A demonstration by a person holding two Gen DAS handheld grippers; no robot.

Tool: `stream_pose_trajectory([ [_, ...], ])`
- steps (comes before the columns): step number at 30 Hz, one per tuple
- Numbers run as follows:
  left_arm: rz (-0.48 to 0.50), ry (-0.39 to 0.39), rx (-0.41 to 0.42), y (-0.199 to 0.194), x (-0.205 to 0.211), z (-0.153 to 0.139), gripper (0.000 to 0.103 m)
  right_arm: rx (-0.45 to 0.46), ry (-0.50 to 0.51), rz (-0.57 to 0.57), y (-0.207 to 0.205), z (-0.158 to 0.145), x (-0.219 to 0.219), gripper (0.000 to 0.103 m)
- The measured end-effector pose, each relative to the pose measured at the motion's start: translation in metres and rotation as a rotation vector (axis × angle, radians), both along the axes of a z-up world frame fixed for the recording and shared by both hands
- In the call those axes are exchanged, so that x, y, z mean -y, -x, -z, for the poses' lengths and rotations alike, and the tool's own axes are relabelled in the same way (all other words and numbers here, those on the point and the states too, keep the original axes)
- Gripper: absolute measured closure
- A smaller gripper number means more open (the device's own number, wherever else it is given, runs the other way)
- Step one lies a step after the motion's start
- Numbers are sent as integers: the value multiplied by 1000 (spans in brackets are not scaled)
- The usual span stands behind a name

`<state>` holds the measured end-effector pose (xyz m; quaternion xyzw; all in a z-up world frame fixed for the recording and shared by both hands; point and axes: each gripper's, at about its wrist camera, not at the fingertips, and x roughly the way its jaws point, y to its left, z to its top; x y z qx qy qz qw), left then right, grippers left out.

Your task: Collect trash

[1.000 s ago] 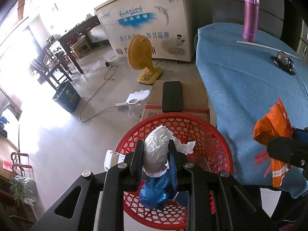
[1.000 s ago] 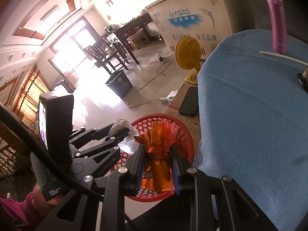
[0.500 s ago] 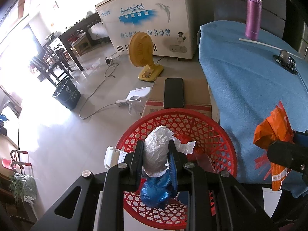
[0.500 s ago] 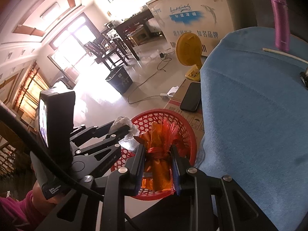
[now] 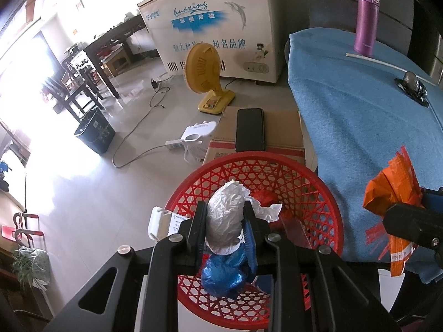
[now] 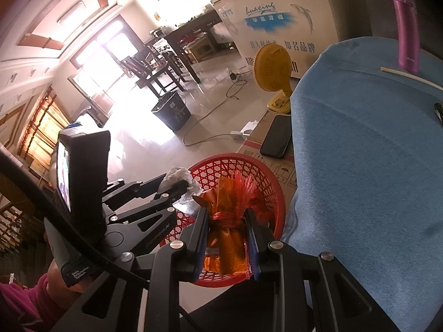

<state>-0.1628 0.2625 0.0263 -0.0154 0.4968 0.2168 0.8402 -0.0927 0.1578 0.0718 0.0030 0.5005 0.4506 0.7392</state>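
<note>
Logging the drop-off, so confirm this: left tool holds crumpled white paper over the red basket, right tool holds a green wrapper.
Wrong on colour only. The right tool holds an orange wrapper, as the right wrist view shows. The left tool does hold crumpled white paper over the red basket.

Red basket's (image 5: pixel 318 193) floor under blue bag (image 5: pixel 224 274); black wrapper (image 6: pixel 439 112) cut by frame edge

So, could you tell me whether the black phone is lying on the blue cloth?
No, the black phone lies on the cardboard box, beside the blue cloth.
</note>
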Motion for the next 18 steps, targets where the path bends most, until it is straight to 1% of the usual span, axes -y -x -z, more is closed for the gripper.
stream_pose_trajectory([
  [18, -6, 10, -3, 3, -5, 4, 76, -5, 26, 5, 0, 5, -9, 76],
])
